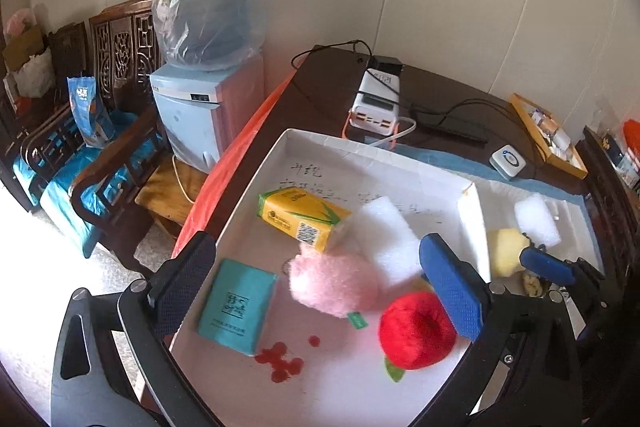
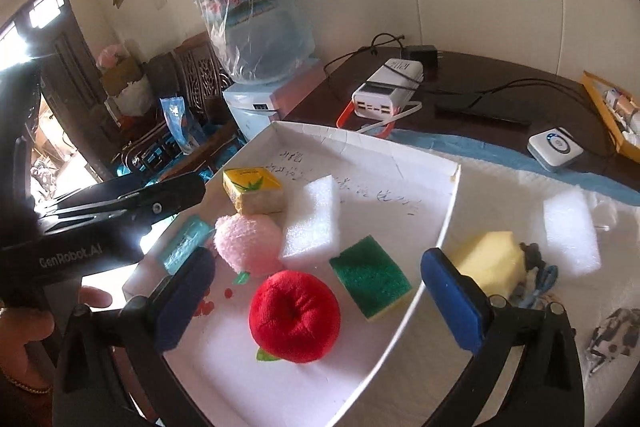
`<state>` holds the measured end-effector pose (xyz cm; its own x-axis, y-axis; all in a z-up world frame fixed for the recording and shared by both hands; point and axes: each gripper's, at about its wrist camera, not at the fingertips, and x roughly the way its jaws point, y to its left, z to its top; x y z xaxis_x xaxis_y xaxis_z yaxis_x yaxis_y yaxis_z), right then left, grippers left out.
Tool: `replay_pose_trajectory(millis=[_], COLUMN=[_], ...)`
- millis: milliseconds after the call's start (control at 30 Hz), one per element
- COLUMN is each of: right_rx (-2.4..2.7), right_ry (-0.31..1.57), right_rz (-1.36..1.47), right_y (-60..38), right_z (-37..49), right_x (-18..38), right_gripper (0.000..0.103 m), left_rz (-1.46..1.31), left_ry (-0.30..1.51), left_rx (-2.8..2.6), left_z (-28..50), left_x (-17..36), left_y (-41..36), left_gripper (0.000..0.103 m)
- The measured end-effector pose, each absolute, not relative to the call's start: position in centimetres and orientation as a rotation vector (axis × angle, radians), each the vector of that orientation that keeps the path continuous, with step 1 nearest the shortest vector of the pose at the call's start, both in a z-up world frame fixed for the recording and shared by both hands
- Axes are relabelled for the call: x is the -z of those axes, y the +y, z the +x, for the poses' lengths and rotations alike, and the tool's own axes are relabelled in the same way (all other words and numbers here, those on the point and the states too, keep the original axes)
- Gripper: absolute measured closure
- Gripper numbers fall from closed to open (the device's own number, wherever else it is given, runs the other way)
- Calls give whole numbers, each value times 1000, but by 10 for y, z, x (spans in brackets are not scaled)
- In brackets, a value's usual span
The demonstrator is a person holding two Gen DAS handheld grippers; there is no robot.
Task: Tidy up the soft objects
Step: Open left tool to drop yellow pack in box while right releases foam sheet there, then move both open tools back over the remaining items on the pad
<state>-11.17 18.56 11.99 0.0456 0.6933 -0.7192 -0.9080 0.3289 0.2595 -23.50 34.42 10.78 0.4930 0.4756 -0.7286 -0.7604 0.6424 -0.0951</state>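
Soft things lie already in the white box (image 2: 442,227): the red plush apple (image 2: 295,315), the pink plush peach (image 2: 248,243), the green sponge (image 2: 370,283), a white foam block (image 2: 312,223), the yellow tissue pack (image 2: 252,189) and the teal tissue pack (image 1: 236,305). Both my grippers are spread wide and hold nothing; the left gripper (image 1: 320,291) hangs over the peach, the right gripper (image 2: 316,303) over the apple. I judge that I am between two picks. Outside the box, on the right, the yellow sponge (image 2: 490,263) and a second foam block (image 2: 570,231) wait on the table. For the next move my right gripper should go over the box wall to the yellow sponge and close gently, because it is soft.
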Motion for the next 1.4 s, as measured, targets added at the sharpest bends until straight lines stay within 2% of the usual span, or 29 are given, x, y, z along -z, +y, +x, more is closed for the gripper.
replay_pose_trajectory(millis=[900, 1400], right_rx=[-1078, -891], right_ry=[851, 774], right_rz=[-206, -93], right_y=[85, -17], right_z=[-42, 50], right_x=[-136, -147], right_gripper=[0, 0], left_rz=[-363, -398], left_ry=[750, 768], left_rx=[-711, -574], left_z=[-175, -127], left_x=[-118, -117], left_y=[260, 225], left_gripper=[0, 0])
